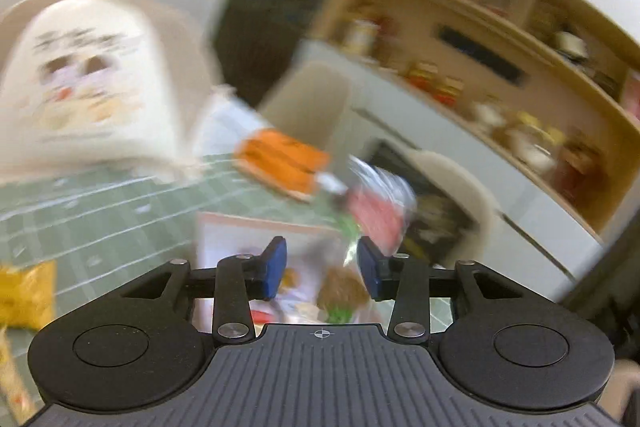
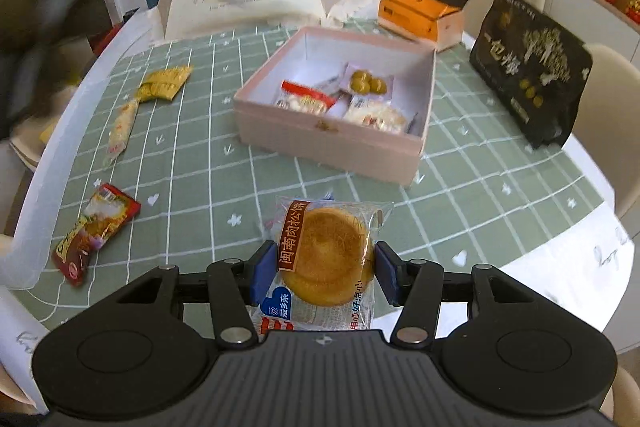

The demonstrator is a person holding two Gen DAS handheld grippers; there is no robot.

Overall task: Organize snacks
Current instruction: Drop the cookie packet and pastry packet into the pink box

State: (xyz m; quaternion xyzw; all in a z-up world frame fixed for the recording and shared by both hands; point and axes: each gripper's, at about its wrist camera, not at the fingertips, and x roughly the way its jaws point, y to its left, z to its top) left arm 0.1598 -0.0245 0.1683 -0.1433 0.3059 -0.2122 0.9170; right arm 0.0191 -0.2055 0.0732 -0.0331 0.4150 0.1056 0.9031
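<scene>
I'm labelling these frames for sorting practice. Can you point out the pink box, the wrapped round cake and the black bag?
pink box (image 2: 328, 143), right wrist view, on its front wall.
wrapped round cake (image 2: 326, 253), right wrist view, on the golden cake's middle.
black bag (image 2: 532, 75), right wrist view, on its printed front.

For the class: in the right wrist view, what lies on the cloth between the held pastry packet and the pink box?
Nothing: bare green checked tablecloth between pastry packet and pink box.

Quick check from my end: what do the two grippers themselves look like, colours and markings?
Both match: the left gripper and the right gripper have a dark grey ribbed body with a small crosshair mark, two round black discs, black linkage bars with silver pivots, and blue pads. No cables or sleeves show.
</scene>
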